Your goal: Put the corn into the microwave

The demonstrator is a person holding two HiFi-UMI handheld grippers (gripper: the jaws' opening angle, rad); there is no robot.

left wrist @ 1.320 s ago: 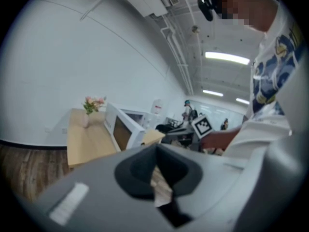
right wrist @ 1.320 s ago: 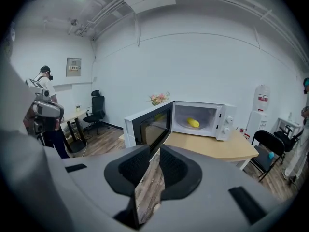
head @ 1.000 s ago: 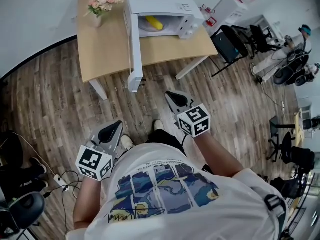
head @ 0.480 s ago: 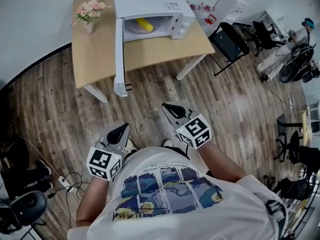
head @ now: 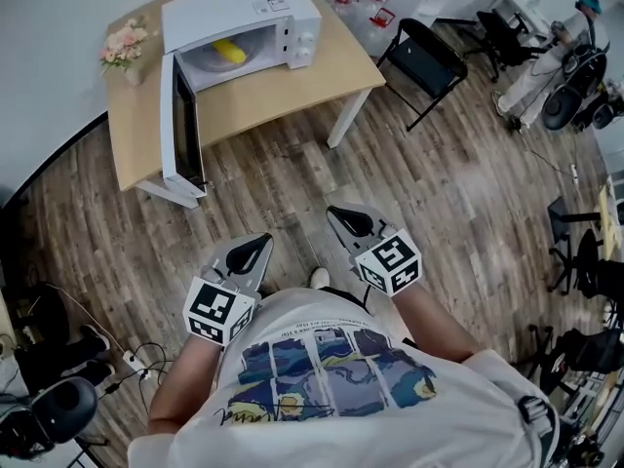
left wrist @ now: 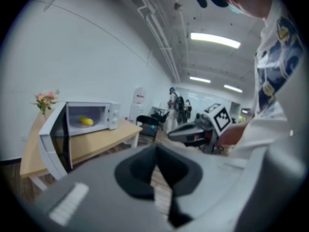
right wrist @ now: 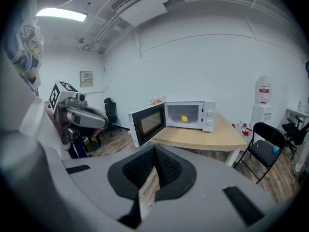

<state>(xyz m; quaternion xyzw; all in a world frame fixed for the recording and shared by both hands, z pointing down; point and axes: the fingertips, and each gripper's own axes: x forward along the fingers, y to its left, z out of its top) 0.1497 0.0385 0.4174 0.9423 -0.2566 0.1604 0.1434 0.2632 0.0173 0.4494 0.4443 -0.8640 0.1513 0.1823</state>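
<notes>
Yellow corn cob is lying inside the white microwave oven, upper left of the head view. The microwave's door is hanging wide open, swung out past the front edge of the light wooden bench. Pink flowers in a vase are standing at the bench's left end. Left tool and right tool are hovering over the wood-plank floor, lower centre, well apart from the bench. Both are clenched, pads meeting, nothing between them. Black chair is standing right of the bench.
</notes>
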